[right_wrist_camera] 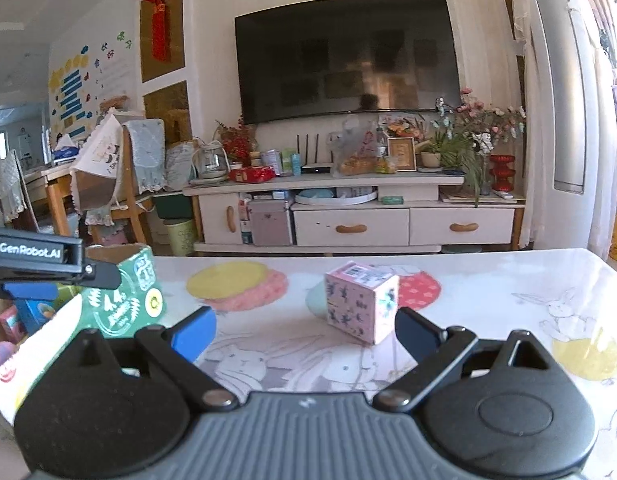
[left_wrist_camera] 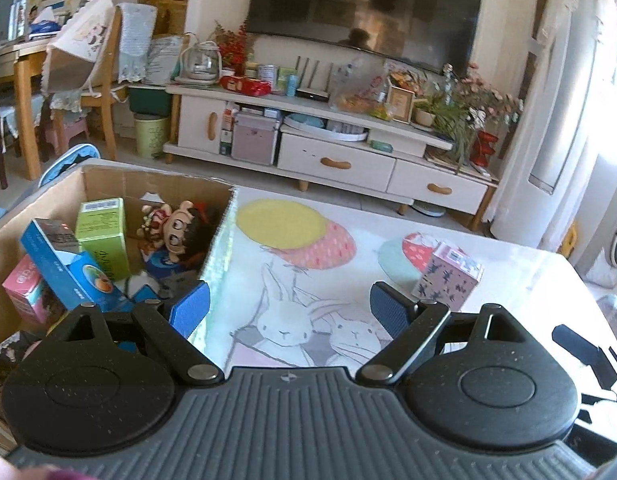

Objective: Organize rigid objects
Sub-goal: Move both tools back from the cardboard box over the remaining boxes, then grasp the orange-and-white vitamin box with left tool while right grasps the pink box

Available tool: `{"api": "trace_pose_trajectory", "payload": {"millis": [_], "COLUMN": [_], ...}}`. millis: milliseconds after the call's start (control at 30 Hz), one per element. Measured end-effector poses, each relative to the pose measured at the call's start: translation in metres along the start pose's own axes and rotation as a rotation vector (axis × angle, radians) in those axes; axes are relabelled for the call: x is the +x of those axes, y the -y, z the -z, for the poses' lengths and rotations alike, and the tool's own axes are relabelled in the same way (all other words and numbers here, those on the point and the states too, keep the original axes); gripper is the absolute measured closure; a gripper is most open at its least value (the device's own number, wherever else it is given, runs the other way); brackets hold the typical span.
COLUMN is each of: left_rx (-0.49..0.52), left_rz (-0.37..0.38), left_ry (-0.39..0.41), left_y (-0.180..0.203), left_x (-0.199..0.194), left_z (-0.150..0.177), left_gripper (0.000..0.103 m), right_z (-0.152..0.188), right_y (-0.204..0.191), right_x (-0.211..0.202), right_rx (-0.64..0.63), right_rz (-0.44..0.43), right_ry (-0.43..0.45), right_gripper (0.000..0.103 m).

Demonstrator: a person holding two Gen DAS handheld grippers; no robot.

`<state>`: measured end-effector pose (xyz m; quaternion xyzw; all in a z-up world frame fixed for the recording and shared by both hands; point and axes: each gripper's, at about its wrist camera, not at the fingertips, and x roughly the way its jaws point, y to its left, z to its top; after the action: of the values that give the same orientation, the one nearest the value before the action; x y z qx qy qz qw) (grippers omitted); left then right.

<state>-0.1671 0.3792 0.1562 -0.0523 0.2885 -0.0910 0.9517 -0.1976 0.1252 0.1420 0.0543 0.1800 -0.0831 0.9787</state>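
A pink patterned box [left_wrist_camera: 448, 276] [right_wrist_camera: 360, 300] stands on the table's bunny-print cloth [left_wrist_camera: 300, 264]. My left gripper [left_wrist_camera: 290, 308] is open and empty, hovering over the right wall of a cardboard box [left_wrist_camera: 220, 224]. The pink box lies ahead to its right. The cardboard box holds a blue carton [left_wrist_camera: 64, 264], a green carton [left_wrist_camera: 102, 236], a pink carton [left_wrist_camera: 24, 288] and a doll [left_wrist_camera: 180, 228]. My right gripper [right_wrist_camera: 304, 332] is open and empty, just in front of the pink box, which sits near the right finger [right_wrist_camera: 416, 332]. The left gripper's body [right_wrist_camera: 36, 260] shows at the left of the right wrist view.
The cardboard box's green printed side [right_wrist_camera: 124, 300] faces the right gripper. A TV stand [left_wrist_camera: 328, 136] with clutter and a television [left_wrist_camera: 364, 8] stand beyond the table. A wooden chair [left_wrist_camera: 96, 76] and a bin [left_wrist_camera: 150, 134] are at the far left.
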Motion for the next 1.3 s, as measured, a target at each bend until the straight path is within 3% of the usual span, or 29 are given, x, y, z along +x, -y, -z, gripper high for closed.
{"api": "trace_pose_trajectory", "payload": {"millis": [433, 700, 867, 1067, 1300], "left_rx": [0.151, 0.296, 0.377, 0.407, 0.451], "left_rz": [0.115, 0.272, 0.285, 0.264, 0.221], "left_ry": [-0.061, -0.146, -0.192, -0.245, -0.255], "left_y": [0.019, 0.046, 0.059, 0.069, 0.073], "left_x": [0.001, 0.000, 0.006, 0.019, 0.030], "left_z": [0.021, 0.054, 0.073, 0.088, 0.099], "left_gripper": [0.000, 0.000, 0.000, 0.000, 0.000], "right_z": [0.005, 0.018, 0.019, 0.020, 0.011], "right_y": [0.056, 0.082, 0.085, 0.087, 0.092], "right_x": [0.013, 0.033, 0.052, 0.078, 0.105], "right_rx": [0.060, 0.105, 0.089, 0.029, -0.005], "right_rz": [0.108, 0.100, 0.056, 0.028, -0.020], "right_ry": [-0.042, -0.120, -0.152, -0.172, -0.162], "right_gripper": [0.007, 0.004, 0.003, 0.003, 0.001]}}
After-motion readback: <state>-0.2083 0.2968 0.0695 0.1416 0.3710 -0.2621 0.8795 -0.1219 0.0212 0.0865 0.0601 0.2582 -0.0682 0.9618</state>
